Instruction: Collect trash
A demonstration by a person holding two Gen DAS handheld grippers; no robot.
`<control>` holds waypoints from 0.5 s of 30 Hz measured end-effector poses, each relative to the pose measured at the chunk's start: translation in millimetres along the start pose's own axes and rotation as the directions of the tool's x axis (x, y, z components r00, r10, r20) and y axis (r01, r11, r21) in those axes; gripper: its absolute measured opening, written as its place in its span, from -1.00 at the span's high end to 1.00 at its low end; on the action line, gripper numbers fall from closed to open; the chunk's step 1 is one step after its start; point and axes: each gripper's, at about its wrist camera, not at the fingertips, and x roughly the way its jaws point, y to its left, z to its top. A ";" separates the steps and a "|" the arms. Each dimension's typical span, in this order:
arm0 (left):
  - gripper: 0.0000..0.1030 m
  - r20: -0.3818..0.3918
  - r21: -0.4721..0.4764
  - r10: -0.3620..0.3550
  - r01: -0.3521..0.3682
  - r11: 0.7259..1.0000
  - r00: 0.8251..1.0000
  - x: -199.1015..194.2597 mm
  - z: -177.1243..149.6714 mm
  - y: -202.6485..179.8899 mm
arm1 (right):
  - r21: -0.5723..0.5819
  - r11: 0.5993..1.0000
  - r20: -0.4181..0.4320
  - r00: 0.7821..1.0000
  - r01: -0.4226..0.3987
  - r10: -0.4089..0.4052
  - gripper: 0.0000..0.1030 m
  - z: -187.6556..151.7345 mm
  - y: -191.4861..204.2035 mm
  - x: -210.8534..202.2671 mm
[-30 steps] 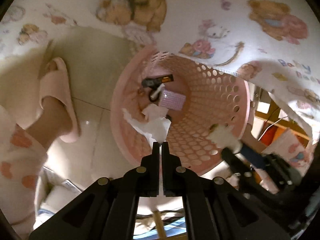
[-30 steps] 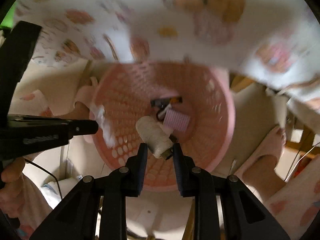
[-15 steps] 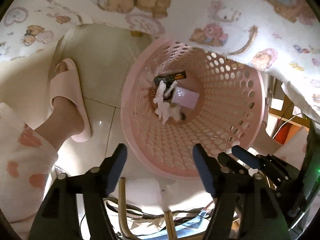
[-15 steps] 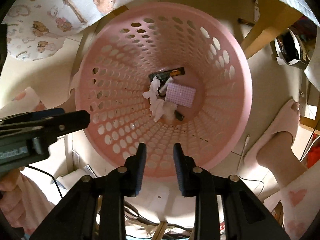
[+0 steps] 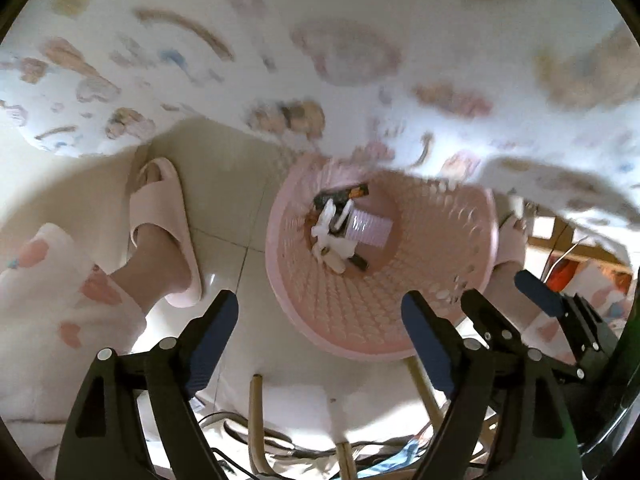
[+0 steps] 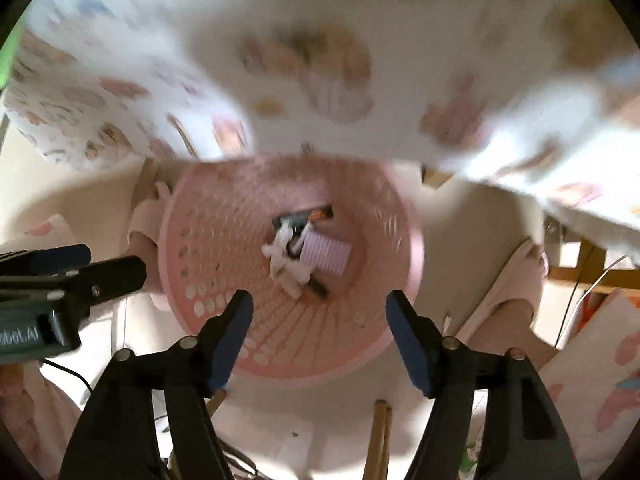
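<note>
A pink perforated basket [image 5: 436, 304] stands on the floor below both grippers; it also shows in the right wrist view [image 6: 224, 240]. In its bottom lie crumpled white tissue [image 5: 330, 240], a pale lilac ribbed packet [image 5: 370, 229] and a dark wrapper [image 5: 340, 197]. The same tissue [image 6: 286, 266], packet [image 6: 326, 258] and wrapper [image 6: 302, 215] show in the right wrist view. My left gripper [image 5: 320, 316] is open and empty above the basket's near rim. My right gripper [image 6: 320, 314] is open and empty above the basket. Both views are motion-blurred.
A cartoon-print white cloth [image 5: 320, 40] hangs over the far side above the basket. A foot in a pink slipper [image 5: 162, 220] stands left of the basket, another foot [image 6: 516, 280] to its right. Wooden legs [image 5: 256, 420] and cables lie near the lower edge.
The left gripper opened and let its tissue fall into the basket. The right gripper released its pale roll, then opened wider. Both grippers have drawn back and up from the basket.
</note>
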 end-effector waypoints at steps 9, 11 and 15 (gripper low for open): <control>-0.80 0.327 0.079 0.058 -0.089 0.993 0.943 -87.2 -0.8 -0.9 | -0.003 1.000 0.190 0.981 -0.022 0.022 -0.66 5.4 0.0 -75.7; -0.99 0.405 0.073 0.053 -0.090 0.993 0.913 -105.1 -1.8 0.0 | -0.003 1.000 0.244 0.970 -0.008 0.008 -0.66 6.8 -0.3 -93.9; -0.98 0.527 0.072 0.052 -0.106 0.992 0.848 -135.7 -6.4 0.6 | -0.011 1.000 0.362 0.932 0.012 -0.007 -0.73 5.7 1.6 -130.2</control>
